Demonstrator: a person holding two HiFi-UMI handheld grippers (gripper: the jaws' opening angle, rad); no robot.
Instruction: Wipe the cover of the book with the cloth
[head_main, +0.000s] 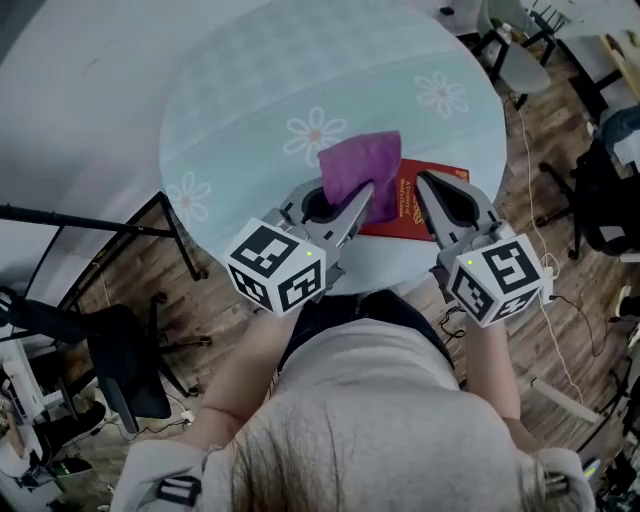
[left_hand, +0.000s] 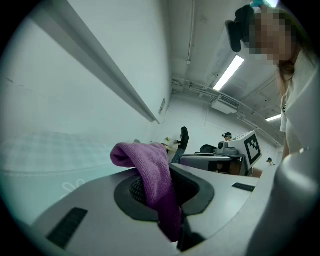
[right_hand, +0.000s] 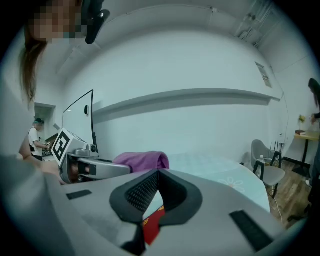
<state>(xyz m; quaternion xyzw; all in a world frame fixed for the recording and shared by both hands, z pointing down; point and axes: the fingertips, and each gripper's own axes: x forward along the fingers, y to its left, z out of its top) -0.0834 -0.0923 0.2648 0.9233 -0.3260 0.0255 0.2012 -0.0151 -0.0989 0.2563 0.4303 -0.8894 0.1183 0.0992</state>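
A purple cloth (head_main: 360, 168) lies bunched on the left part of a red book (head_main: 432, 190), near the front edge of the round table (head_main: 250, 90) with its pale flowered cover. My left gripper (head_main: 370, 192) is shut on the cloth's near edge. In the left gripper view the cloth (left_hand: 150, 167) drapes out from between the closed jaws. My right gripper (head_main: 421, 181) hovers over the book's middle, shut, with nothing in it. In the right gripper view the red book (right_hand: 154, 221) shows through the gap behind the tips (right_hand: 159, 173), with the cloth (right_hand: 142, 161) beyond them to the left.
The table's front edge lies just under both grippers, right against the person's body. A black office chair (head_main: 125, 365) and a black stand (head_main: 95, 222) are on the floor to the left. More chairs (head_main: 520, 55) and cables are at the right.
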